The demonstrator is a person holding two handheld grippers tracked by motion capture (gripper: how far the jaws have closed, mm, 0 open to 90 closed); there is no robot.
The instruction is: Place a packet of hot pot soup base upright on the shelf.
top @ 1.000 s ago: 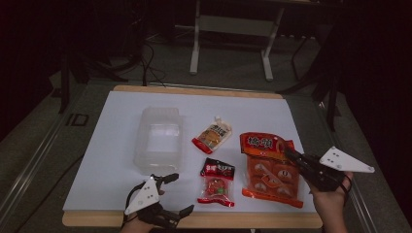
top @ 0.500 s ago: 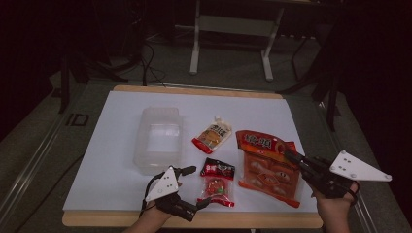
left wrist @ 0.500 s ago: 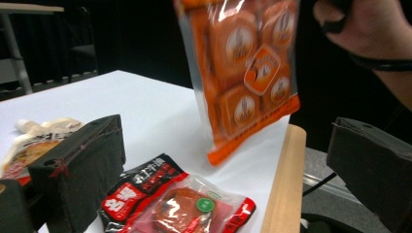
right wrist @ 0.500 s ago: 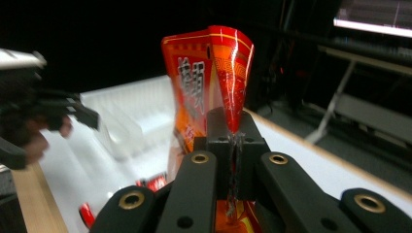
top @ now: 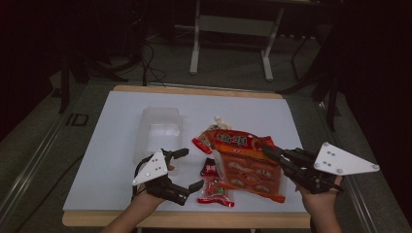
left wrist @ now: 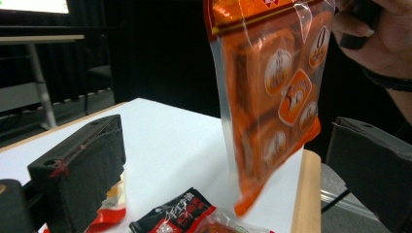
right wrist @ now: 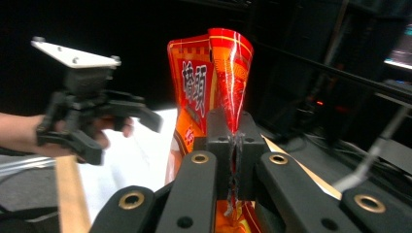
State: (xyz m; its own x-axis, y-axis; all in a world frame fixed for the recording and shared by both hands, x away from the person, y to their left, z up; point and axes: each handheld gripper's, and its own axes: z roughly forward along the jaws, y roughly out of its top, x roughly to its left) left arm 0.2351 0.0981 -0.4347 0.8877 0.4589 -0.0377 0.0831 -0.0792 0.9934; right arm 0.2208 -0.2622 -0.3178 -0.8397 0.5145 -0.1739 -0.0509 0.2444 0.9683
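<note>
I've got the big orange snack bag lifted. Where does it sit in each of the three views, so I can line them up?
High view: the orange snack bag is right of centre, near the front edge, its edge in the right gripper.
Left gripper view: it hangs at upper right, above the table.
Right gripper view: centre, pinched between the shut jaws.
Shared landmark: the table's wooden front edge.

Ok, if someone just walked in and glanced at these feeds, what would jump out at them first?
The big orange snack bag, lifted off the white table at front right, pinched by its edge in the right hand-held gripper. Next, the left hand-held gripper, jaws open, at the front edge beside a small red packet. Behind it sits a clear plastic container.
</note>
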